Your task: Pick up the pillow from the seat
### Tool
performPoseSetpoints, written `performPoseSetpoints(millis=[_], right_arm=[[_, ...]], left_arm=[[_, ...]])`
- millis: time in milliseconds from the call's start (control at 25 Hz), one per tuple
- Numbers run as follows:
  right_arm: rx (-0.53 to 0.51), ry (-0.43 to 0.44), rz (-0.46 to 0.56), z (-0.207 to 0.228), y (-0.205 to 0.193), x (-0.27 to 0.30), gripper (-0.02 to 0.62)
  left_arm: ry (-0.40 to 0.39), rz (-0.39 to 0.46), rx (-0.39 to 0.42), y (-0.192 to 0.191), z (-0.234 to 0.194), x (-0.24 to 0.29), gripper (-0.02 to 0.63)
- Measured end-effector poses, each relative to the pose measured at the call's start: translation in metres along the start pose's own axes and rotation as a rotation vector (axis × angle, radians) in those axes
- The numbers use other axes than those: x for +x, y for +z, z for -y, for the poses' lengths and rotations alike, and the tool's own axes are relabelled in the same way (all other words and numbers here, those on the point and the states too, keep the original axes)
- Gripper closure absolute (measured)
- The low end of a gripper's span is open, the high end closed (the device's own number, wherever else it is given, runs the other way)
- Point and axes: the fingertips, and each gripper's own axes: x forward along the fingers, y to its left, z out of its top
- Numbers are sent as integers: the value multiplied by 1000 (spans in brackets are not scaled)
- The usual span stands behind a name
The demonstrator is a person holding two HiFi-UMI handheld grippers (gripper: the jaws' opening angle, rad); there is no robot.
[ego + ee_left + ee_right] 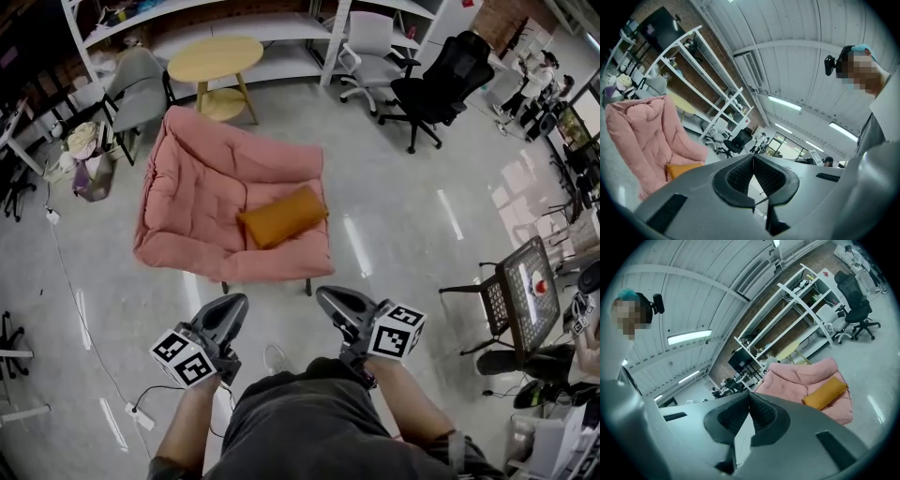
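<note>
Well ahead of left tool [234,306] and right tool [329,299] lies pillow [283,217].

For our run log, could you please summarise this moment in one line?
orange pillow: on pink chair seat, untouched | left tongs: shut, empty | right tongs: shut, empty

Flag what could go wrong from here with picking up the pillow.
1. The left gripper and right gripper are both shut and short of the chair. Reaching in shut would likely shove the pillow rather than grip it.
2. The pillow lies askew toward the seat's front right, so a nudge might slide it off.
3. It looks soft and long, so a pinch at one end may let it sag or slip.
</note>
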Motion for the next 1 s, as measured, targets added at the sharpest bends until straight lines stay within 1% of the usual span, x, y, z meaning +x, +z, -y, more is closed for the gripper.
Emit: performPoseSetpoints(millis=[160,440,680,840,1000], right_arm=[[-15,-8,-15,14,3,22,588],[-4,-22,-23,52,29,54,588],[5,-20,-45,107,57,89,588],[-16,-24,-91,151,76,118,588],[0,-28,-126,200,98,146,588]], left_arm=[[-3,-4,-6,5,-24,9,595],[10,-28,-22,20,-61,46,595],[40,-52,-31,30,-106,93,595],[70,-74,-41,37,-143,131,595],[114,-104,-78,43,-180,171,595]])
